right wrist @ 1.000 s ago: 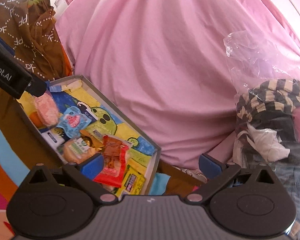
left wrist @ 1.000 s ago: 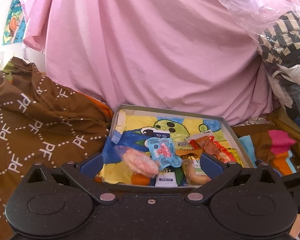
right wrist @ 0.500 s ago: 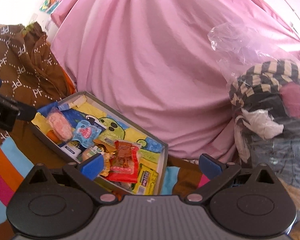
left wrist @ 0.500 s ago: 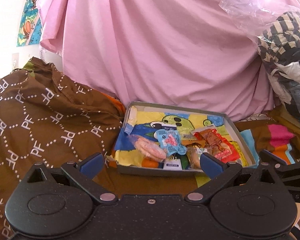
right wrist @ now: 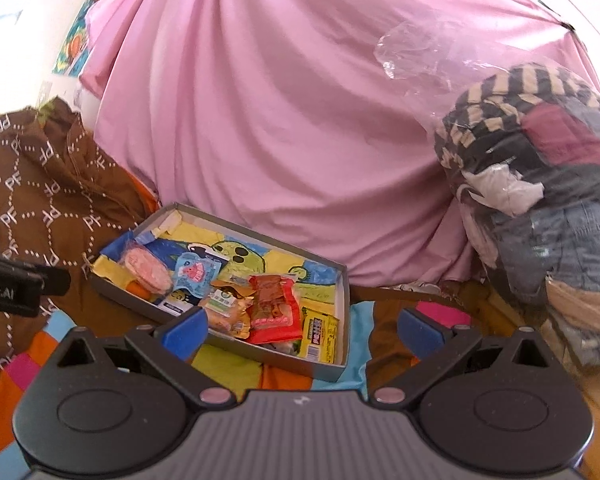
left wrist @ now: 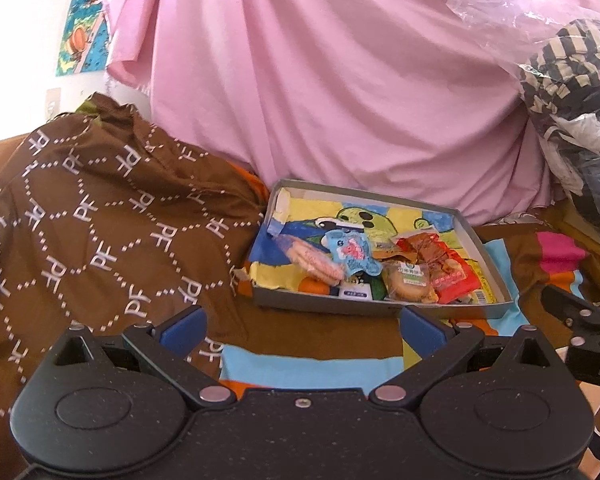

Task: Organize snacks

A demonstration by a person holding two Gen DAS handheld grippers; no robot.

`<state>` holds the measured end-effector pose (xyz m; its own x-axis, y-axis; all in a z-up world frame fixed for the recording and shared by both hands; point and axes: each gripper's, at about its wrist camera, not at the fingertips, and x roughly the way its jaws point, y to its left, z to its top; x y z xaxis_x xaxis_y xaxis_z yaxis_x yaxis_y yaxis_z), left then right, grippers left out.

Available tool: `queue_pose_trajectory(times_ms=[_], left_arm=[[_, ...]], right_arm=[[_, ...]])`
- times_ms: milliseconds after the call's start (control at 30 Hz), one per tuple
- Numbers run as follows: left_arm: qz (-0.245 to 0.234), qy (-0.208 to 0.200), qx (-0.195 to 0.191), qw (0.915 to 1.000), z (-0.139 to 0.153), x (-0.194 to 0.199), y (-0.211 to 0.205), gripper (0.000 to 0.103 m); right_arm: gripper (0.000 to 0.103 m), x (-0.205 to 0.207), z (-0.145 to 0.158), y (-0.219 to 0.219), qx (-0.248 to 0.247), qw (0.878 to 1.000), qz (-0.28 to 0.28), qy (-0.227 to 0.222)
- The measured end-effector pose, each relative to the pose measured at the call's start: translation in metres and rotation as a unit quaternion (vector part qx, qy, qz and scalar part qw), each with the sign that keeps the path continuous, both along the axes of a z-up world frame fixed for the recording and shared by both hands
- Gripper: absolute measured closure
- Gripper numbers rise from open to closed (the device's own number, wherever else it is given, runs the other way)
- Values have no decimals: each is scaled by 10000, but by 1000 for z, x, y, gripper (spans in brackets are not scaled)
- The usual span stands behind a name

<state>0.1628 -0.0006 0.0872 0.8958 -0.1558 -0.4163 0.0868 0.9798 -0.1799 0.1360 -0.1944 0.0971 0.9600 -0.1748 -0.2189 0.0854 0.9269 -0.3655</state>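
- Sheet (left wrist: 340, 92): plain pink.
- Cloth (left wrist: 100, 216): brown, white dotted "PF" lattice.
- Box (left wrist: 364, 308): grey rim, yellow-blue-green cartoon lining.
- Packets: red (right wrist: 276, 308), light blue (right wrist: 194, 276), yellow (right wrist: 320, 334).
- Bedspread (left wrist: 292, 364): blue, orange, pink blocks.

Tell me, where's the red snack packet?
In both wrist views the red snack packet lies in the grey box, toward its right end, between the round bun packet and the yellow packet.

We hold the left gripper (left wrist: 302, 326) level with its 2 blue-tipped fingers (left wrist: 182, 324) spread wide and nothing between them. Our right gripper (right wrist: 303, 326) is likewise wide apart and empty, just beside the left, both pointing forward.
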Motion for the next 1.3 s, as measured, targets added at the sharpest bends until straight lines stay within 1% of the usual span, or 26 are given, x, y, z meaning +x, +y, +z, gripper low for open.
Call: queue_pose_trajectory(times_ms=[200, 467, 667, 800, 933, 1067, 1300], left_arm=[[-31, 16, -29, 10000, 1, -15, 5, 1], [-3, -96, 76, 9999, 3, -33, 10, 1], [97, -155, 155, 9997, -3, -49, 15, 1], [155, -185, 289, 9993, -10, -60, 17, 1], [181, -274, 439, 9985, -13, -71, 18, 1], [170, -369, 395, 9984, -15, -80, 21, 1], [147, -146, 366, 9991, -28, -90, 22, 1]], right_arm=[[0, -15, -2, 1, 263, 9996, -72, -72], [0, -30, -2, 2, 486, 9987, -76, -127], [0, -46, -8, -2, 772, 9969, -125, -104], [0, -54, -17, -2, 871, 9961, -95, -60], [0, -61, -22, -4, 1074, 9941, -111, -63], [0, -67, -25, -4, 1236, 9923, -61, -71], [0, -77, -35, -6, 1414, 9899, 44, -3]])
